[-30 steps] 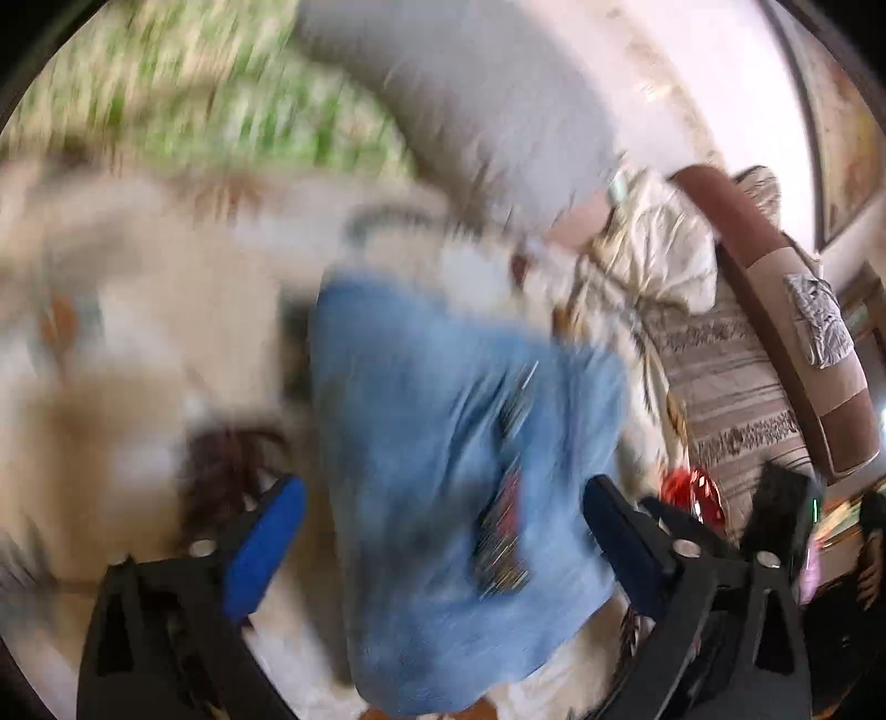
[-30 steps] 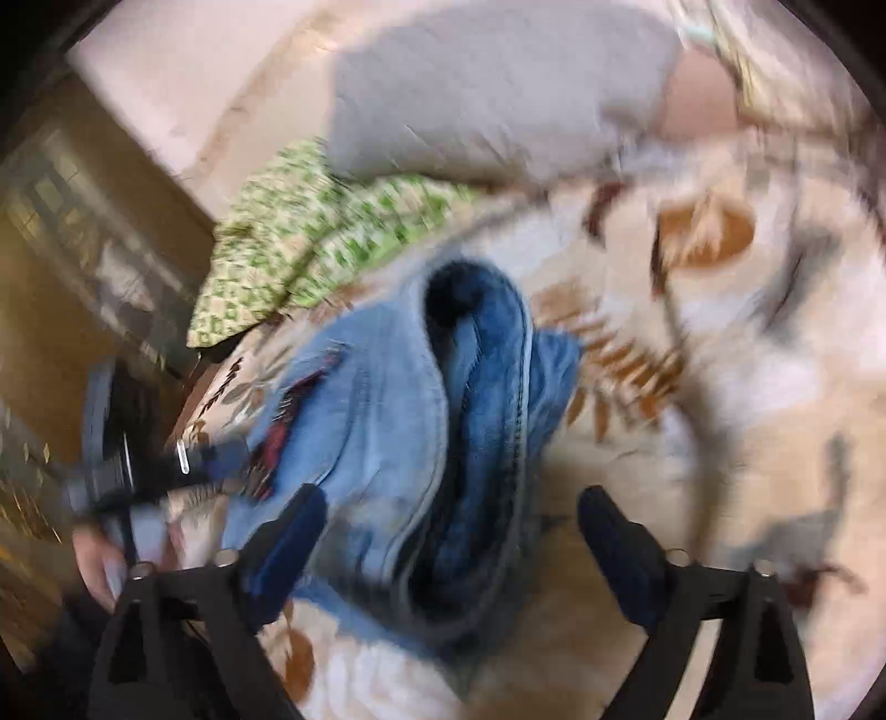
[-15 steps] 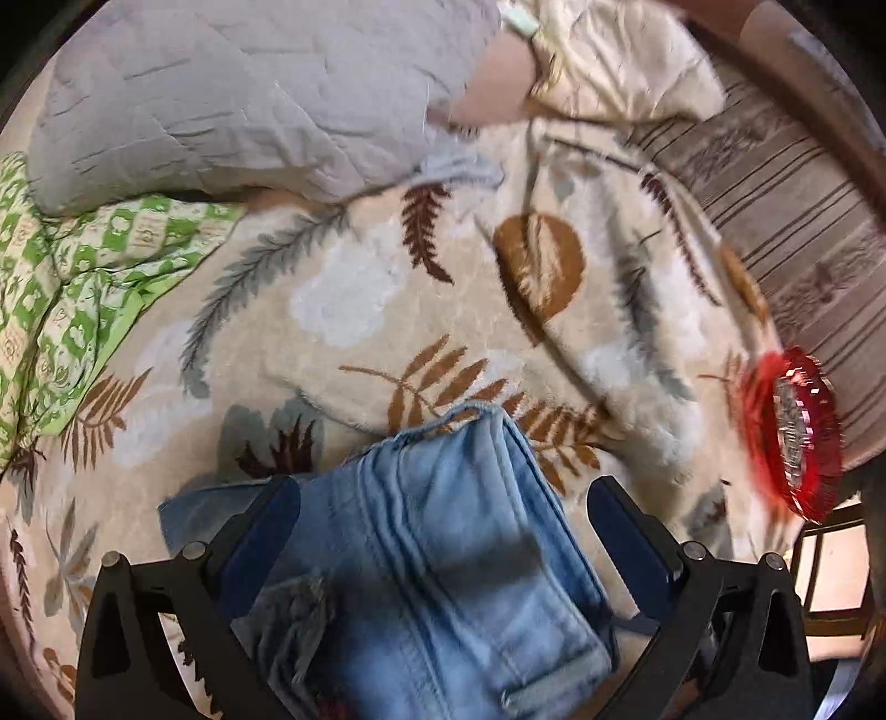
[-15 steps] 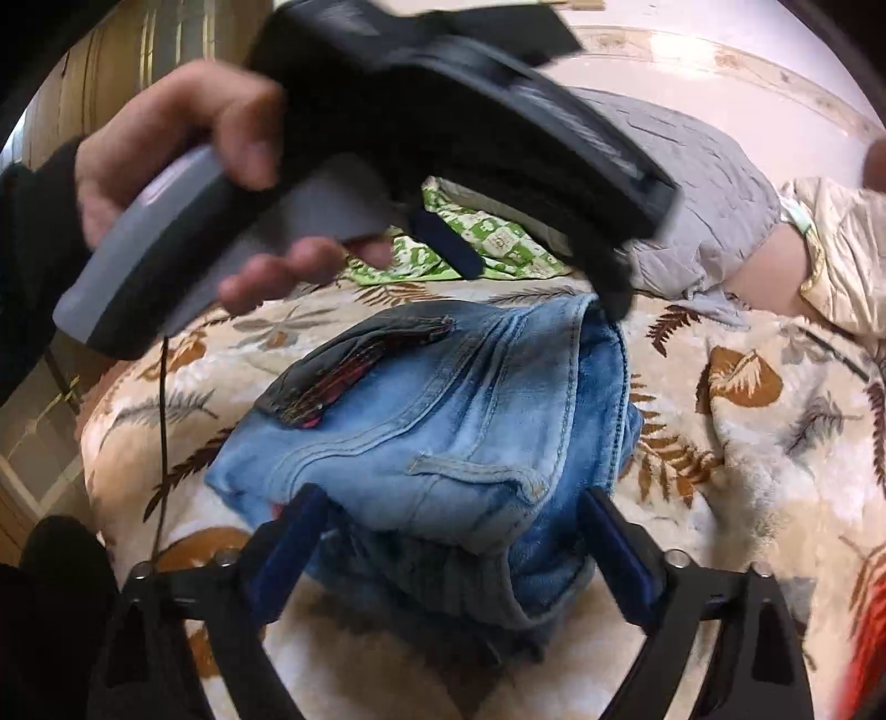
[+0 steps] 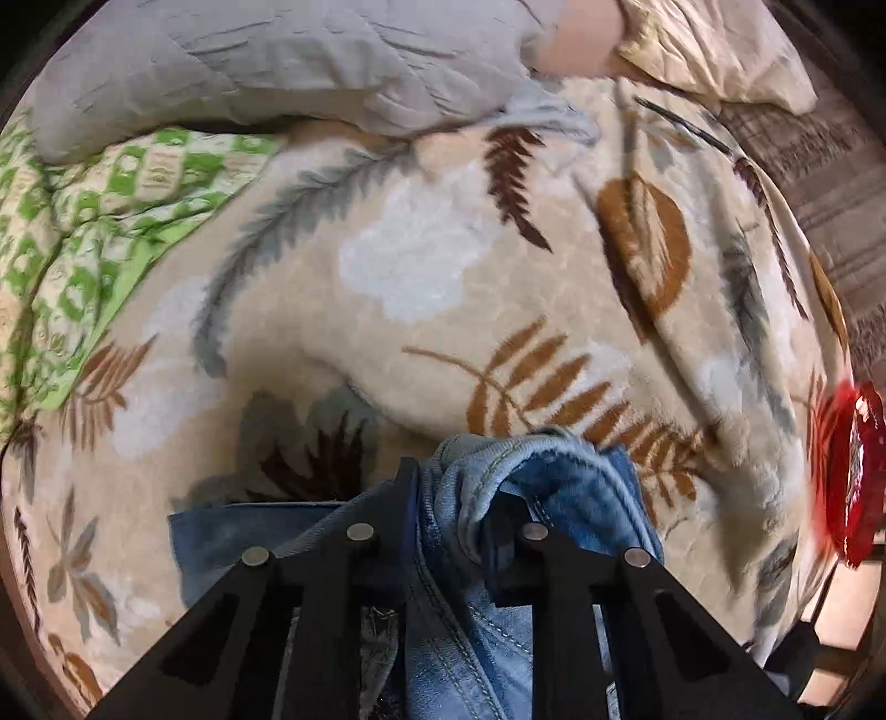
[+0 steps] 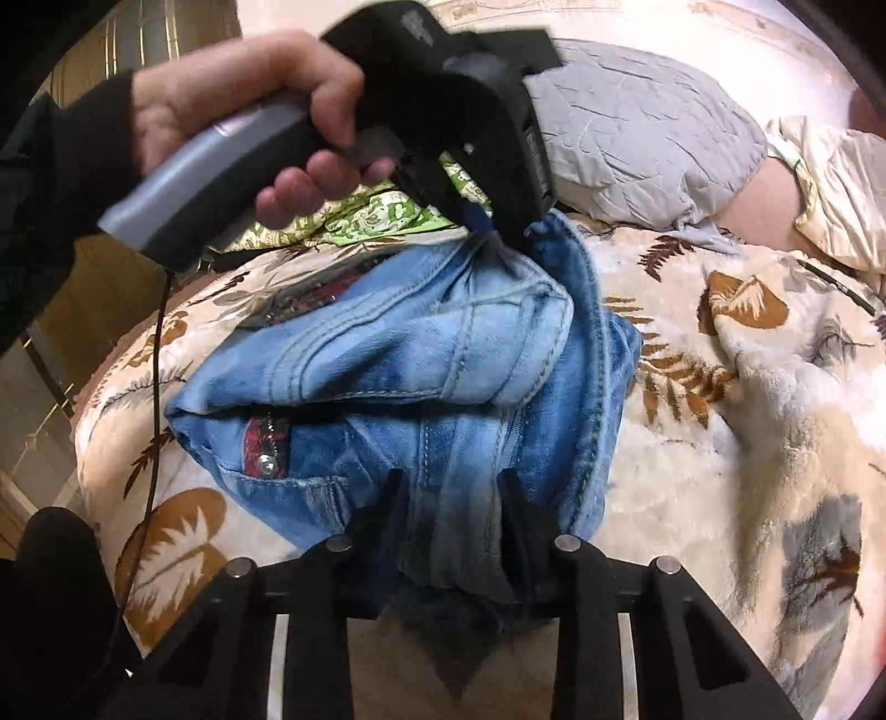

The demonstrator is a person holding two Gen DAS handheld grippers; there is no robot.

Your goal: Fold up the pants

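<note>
The blue jeans (image 6: 443, 354) lie in a folded bundle on a cream leaf-print blanket (image 6: 747, 387). My right gripper (image 6: 451, 498) is shut on the near edge of the bundle. My left gripper (image 5: 454, 493) is shut on a bunched denim edge (image 5: 531, 465) at the bundle's far side. In the right wrist view the left gripper (image 6: 487, 227) shows from outside, held by a hand (image 6: 249, 116), its fingers clamping the jeans' far top edge.
A grey pillow (image 5: 249, 61) and a green patterned cloth (image 5: 83, 232) lie at the blanket's (image 5: 443, 266) far side. A cream cushion (image 5: 714, 50) sits at the back right. A red shiny object (image 5: 853, 476) lies at the right edge.
Both grippers were open around the jeans half a second ago; both have now closed on the denim, left on the far edge, right on the near edge.
</note>
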